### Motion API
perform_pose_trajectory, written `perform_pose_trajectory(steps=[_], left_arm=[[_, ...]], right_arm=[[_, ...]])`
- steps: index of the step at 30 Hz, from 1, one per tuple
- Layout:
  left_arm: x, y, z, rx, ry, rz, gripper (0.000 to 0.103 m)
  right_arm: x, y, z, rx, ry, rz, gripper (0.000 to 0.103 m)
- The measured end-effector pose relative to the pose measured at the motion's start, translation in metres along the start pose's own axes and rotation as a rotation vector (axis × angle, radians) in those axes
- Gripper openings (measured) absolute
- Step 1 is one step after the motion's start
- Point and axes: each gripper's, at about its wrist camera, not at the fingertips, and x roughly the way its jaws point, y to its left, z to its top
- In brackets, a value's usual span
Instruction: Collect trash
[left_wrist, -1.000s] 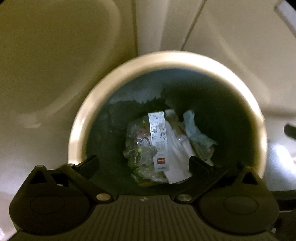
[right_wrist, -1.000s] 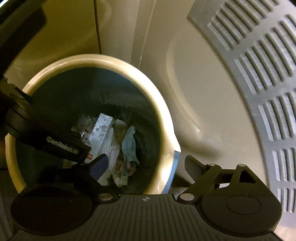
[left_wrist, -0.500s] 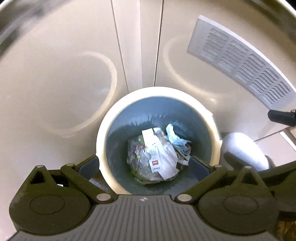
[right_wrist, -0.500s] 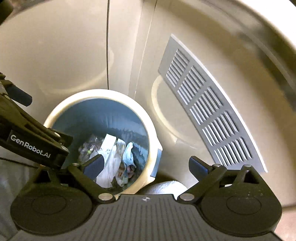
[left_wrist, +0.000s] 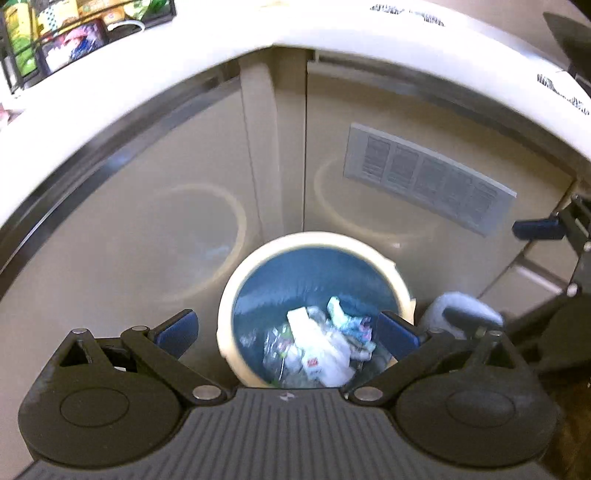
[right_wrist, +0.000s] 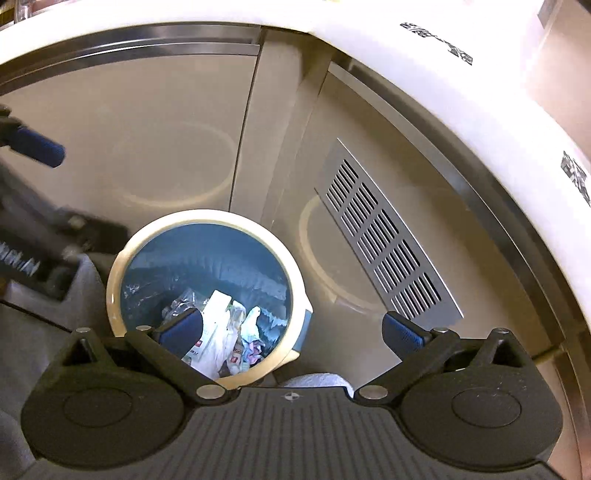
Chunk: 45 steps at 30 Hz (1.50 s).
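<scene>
Trash (left_wrist: 317, 350) lies at the bottom of the bin (left_wrist: 226, 295), which stands against cabinet doors (right_wrist: 147, 122) below the counter edge (left_wrist: 155, 70). Left gripper (left_wrist: 286, 332) stands spread, apparently empty; right gripper (right_wrist: 291, 332) is opening, nothing between its jaws.

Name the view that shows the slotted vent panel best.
Right wrist view: the vent panel is sharp, each slot distinct. In the left wrist view the vent panel is smaller and motion-blurred, its slots smeared into grey blocks.
</scene>
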Motion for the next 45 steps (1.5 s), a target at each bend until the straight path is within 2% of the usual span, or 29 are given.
perform_pose_trajectory(steps=[3,7,14,17,19,22,25,30,35,39,45], left_arm=[[-0.002,0.0,-0.001,-0.062,0.048,0.036,0.103],[-0.008,-0.006,0.002,-0.052,0.031,0.107,0.103],[-0.01,0.006,0.01,-0.087,0.097,0.044,0.103],[-0.007,-0.001,0.008,-0.086,0.096,0.1,0.103],[-0.001,-0.004,0.007,-0.088,0.118,0.109,0.103],[0.012,-0.005,0.004,-0.093,0.163,0.131,0.103],[0.027,-0.004,0.0,-0.085,0.223,0.152,0.103],[0.047,0.004,-0.007,-0.103,0.285,0.129,0.103],[0.065,0.006,-0.009,-0.082,0.315,0.135,0.103],[0.076,0.014,-0.01,-0.125,0.34,0.106,0.103],[0.088,0.021,-0.008,-0.153,0.364,0.112,0.103]], right_arm=[[0.002,-0.006,-0.002,0.043,0.028,0.014,0.103],[0.0,-0.011,-0.001,0.081,0.021,0.025,0.103],[-0.009,-0.016,0.007,0.073,0.012,0.03,0.103],[-0.006,-0.016,0.006,0.093,0.01,0.03,0.103],[-0.003,-0.015,0.004,0.096,0.013,0.032,0.103],[0.001,-0.01,0.003,0.091,0.032,0.012,0.103],[0.011,-0.008,0.002,0.106,0.058,0.027,0.103],[0.025,0.0,0.002,0.088,0.105,0.026,0.103],[0.038,0.004,0.004,0.072,0.14,0.031,0.103],[0.051,0.005,0.006,0.076,0.168,0.02,0.103],[0.065,0.007,0.008,0.078,0.197,0.022,0.103]])
